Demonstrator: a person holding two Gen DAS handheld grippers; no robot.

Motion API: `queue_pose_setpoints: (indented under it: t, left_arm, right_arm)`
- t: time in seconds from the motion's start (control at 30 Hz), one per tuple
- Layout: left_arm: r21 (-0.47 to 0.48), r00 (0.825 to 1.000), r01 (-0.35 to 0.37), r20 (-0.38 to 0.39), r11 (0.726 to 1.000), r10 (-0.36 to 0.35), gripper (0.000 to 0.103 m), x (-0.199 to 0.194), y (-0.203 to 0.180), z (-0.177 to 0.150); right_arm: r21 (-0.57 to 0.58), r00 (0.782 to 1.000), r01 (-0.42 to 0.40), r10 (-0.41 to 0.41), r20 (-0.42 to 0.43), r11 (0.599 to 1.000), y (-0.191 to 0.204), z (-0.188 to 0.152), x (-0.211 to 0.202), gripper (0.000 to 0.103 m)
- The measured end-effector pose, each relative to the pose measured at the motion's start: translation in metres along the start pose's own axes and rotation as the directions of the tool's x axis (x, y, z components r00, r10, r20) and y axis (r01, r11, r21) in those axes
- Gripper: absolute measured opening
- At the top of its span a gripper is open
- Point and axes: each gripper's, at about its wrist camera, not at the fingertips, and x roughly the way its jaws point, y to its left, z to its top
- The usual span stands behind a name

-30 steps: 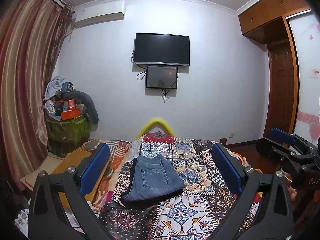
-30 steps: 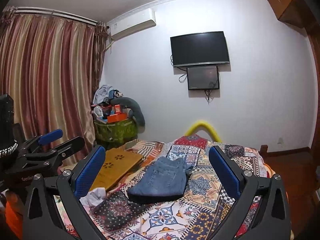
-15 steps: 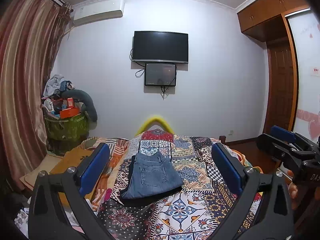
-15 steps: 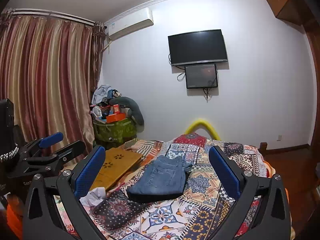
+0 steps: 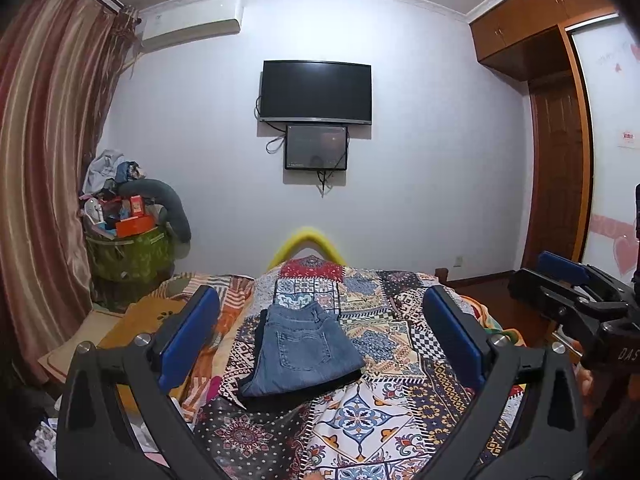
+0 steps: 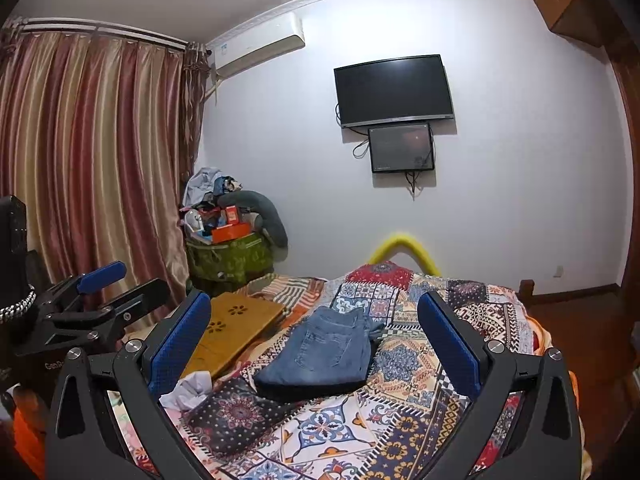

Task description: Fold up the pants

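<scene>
With the folded jeans (image 5: 298, 350) lying compact on the bed (image 5: 384, 412), both the left gripper (image 5: 320, 336) and the right gripper (image 6: 314, 338) hang back from the jeans, jaws apart and empty, best kept clear.

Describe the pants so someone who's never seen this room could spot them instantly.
Start at the bed's patchwork quilt below the wall-mounted TV. Near its middle lies a folded pair of blue jeans, back pocket facing up. It is the only plain denim on the busy multicoloured print, right of the wooden lap desk.
</scene>
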Motion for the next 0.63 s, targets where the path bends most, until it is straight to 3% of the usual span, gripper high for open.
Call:
queue_pose_setpoints:
  t: [0.63]
  left_arm:
    - [-0.008, 1.0, 0.018, -0.02, 1.0, -0.018, 0.103, 0.0068, -0.0018, -0.0011]
  right_arm:
    - [0.006, 1.0, -0.001, 0.001, -0.022, 1.0, -0.0001, -0.0048, 0.0044, 0.103]
